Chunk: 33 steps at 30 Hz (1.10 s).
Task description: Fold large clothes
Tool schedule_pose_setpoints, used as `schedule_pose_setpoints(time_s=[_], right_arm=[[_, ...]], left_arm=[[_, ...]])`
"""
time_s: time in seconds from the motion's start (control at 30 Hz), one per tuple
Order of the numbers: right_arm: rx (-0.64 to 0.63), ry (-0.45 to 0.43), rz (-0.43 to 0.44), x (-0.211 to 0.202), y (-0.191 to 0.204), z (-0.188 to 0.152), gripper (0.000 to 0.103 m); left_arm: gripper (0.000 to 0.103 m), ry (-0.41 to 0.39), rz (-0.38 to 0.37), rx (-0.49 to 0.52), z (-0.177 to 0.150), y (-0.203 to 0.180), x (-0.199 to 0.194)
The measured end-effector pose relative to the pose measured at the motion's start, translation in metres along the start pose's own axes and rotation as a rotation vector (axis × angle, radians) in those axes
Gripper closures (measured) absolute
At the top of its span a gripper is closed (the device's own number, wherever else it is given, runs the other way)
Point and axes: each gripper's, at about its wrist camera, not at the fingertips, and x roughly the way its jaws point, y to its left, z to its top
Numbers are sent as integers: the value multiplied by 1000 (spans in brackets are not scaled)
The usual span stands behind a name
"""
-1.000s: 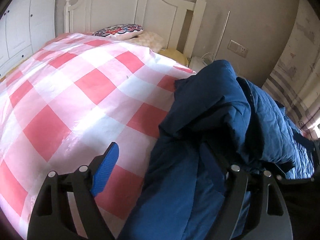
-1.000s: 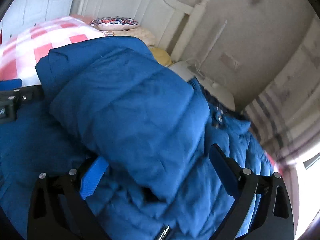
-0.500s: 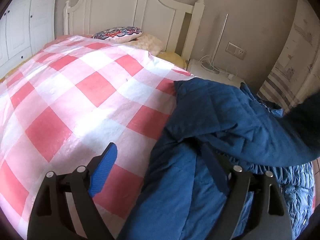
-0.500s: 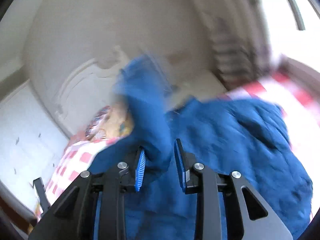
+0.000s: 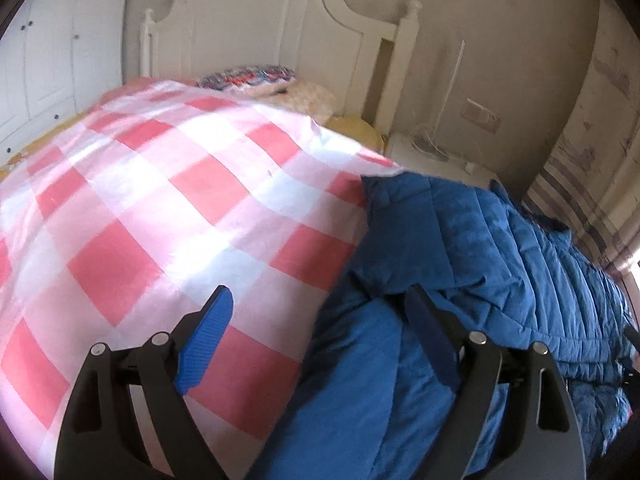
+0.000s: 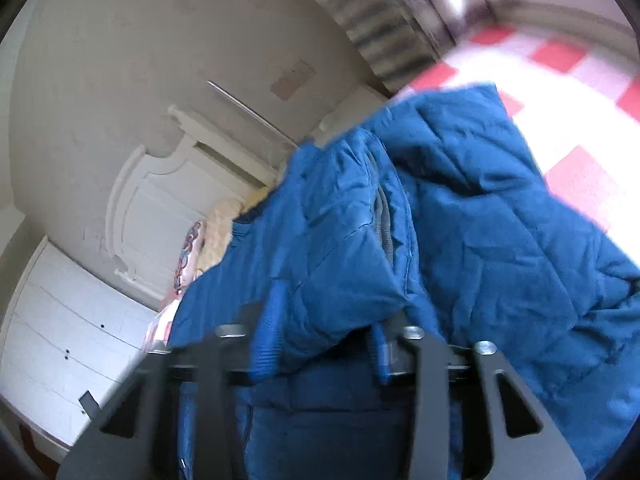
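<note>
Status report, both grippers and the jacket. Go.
Left gripper open over jacket edge. Right gripper shut on a fold of blue jacket. Jacket on checked bedspread. Nothing in the way.

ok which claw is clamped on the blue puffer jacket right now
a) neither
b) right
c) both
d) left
b: the right claw is pinched shut on a fold of the blue puffer jacket, while the left claw stands open over the checked bedspread, gripping nothing.

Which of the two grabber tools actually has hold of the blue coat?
The right gripper: its jaws are clamped on a fold of the blue coat. The left gripper stands wide open, pinching nothing.
</note>
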Motion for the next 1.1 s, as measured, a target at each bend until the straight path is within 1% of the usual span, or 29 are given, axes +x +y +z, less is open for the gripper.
schedule_pose_setpoints(time_s=[0.03,0.1,0.13,0.23,0.27,0.3,0.37,0.4,0.47,0.5,0.53,0.57,0.6,0.63,0.67,0.7,0.73,0.8,0.83,0.9,0.93,0.97,1.0,1.03,1.1], right_arm=[[-42,-33,8,-10,9,0,78],[-121,-79,11,-31,29,-4,79],[-139,-87,2,-38,35,-7,79],[-150,-68,-49,-46,32,-15,79],[-149,-45,-88,-43,24,-18,79],[-120,-22,-117,-39,14,-21,79],[-34,23,-118,-33,-3,-27,79],[-15,38,-123,-32,-6,-28,78],[24,35,-175,-40,-8,-30,75],[28,23,-200,-46,-7,-29,74],[19,-32,-276,-59,-2,-26,73],[-3,-94,-334,-71,5,-23,73],[-33,-143,-361,-78,10,-22,72],[-119,-209,-365,-86,27,-18,72],[-192,-213,-364,-83,40,-14,72],[-277,-200,-375,-75,56,-13,72],[-336,-188,-380,-68,64,-14,72],[-468,-118,-378,-39,82,-15,71],[-501,-79,-398,-24,85,-14,70],[-531,-14,-440,1,80,-14,70],[-535,36,-481,19,70,-14,70],[-536,70,-499,30,61,-15,69],[-542,68,-491,33,56,-15,69],[-557,48,-479,33,52,-18,68],[-558,49,-478,35,52,-19,66]], left_arm=[[16,-12,7,-14,1,3,-3],[15,-22,18,-38,2,9,-5],[14,-20,18,-49,3,12,-5],[14,-1,17,-55,4,14,-2],[14,2,17,-51,4,13,-2],[14,2,18,-46,4,12,-2],[14,0,22,-37,3,11,-2],[14,-1,24,-35,3,11,-3],[13,3,25,-36,3,10,-2],[13,5,25,-39,3,10,-1],[13,6,26,-41,3,10,-1],[13,7,27,-42,3,11,0],[12,7,29,-42,3,10,0],[11,7,30,-40,3,10,0],[11,7,31,-35,2,9,0],[11,7,31,-32,2,8,0],[11,7,32,-28,2,8,0],[11,6,30,-28,2,7,-1],[11,4,27,-31,2,8,-1],[11,5,23,-37,3,8,-1],[11,3,30,-37,4,8,-3],[11,2,35,-38,7,7,-5],[11,-4,31,-40,10,7,-9],[11,-12,20,-43,15,4,-14],[9,-20,-34,-24,30,-9,-24]])
